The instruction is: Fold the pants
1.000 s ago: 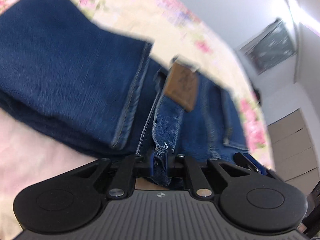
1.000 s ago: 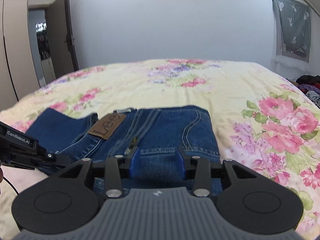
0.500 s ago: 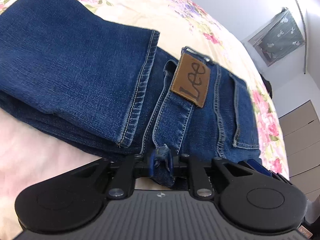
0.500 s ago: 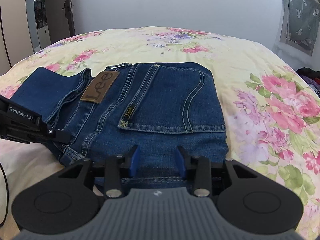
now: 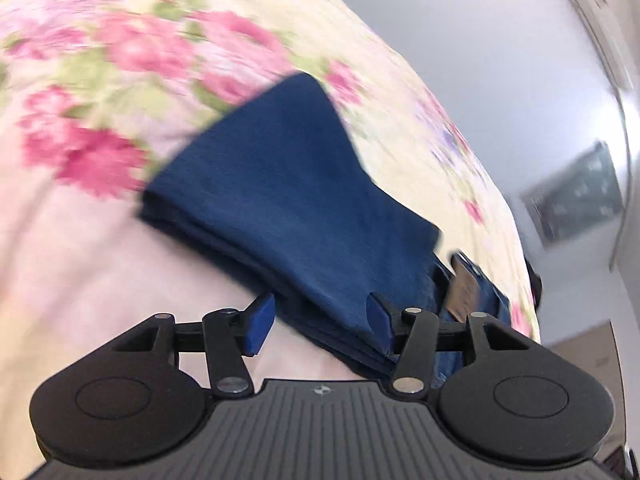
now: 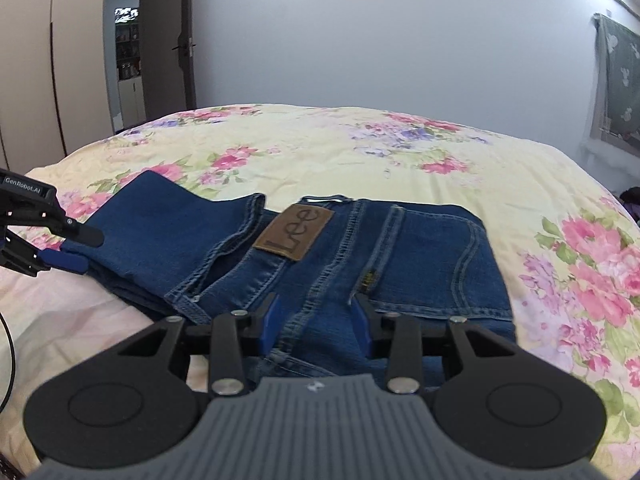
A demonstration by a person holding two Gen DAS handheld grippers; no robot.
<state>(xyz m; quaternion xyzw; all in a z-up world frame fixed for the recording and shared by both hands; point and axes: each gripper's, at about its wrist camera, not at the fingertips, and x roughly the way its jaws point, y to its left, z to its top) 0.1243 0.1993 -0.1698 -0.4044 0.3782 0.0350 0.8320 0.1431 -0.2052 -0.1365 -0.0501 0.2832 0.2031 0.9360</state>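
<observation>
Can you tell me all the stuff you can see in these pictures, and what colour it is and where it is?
jeans: one pair, dark blue, folded, lying on the bed
leather patch: one, brown, on the jeans' waistband
back pocket: one, blue, right part of the jeans
bedspread: one, cream with pink flowers, under the jeans
door: one, brown, open, far left
cloth: one, grey-green, hanging on the right wall
wall: one, white, behind the bed
left gripper: one, black with blue pads, open at the folded legs' edge
right gripper: one, black with blue pads, open over the jeans' near edge
</observation>
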